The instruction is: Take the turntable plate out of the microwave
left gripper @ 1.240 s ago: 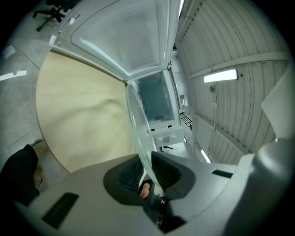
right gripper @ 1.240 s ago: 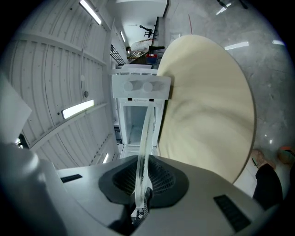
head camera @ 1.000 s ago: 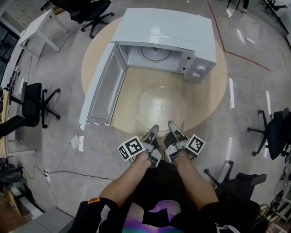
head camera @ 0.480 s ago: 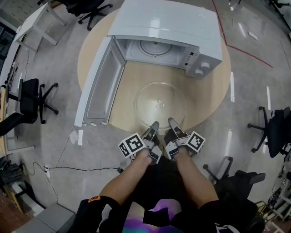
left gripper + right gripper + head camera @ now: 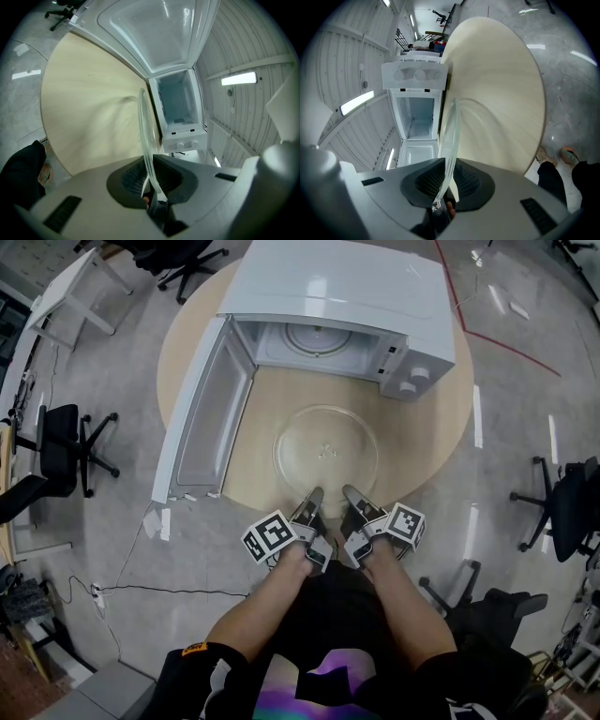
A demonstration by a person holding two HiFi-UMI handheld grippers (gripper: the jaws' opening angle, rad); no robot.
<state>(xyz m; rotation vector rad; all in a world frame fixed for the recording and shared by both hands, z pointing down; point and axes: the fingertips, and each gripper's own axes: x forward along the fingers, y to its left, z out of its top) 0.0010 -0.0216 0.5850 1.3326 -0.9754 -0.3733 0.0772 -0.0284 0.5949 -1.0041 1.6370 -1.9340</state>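
The clear glass turntable plate [image 5: 325, 451] lies flat over the round wooden table [image 5: 427, 432], in front of the open white microwave [image 5: 337, 287]. My left gripper [image 5: 314, 495] holds its near rim, and the jaws are closing, with the glass edge [image 5: 146, 136] between the pads. My right gripper [image 5: 349, 493] is shut on the same near rim just to the right, and the glass edge [image 5: 449, 140] runs between its pads. In both gripper views the empty microwave cavity [image 5: 417, 110] shows beyond the plate.
The microwave door [image 5: 202, 418] hangs open to the left, over the table's edge. Black office chairs [image 5: 66, 451] stand on the floor at left and right. A white side table [image 5: 80, 292] is at the far left, and a cable [image 5: 141, 592] lies on the floor.
Both grippers and the plate have sunk a little toward the tabletop. Grip points on the near rim look unchanged.
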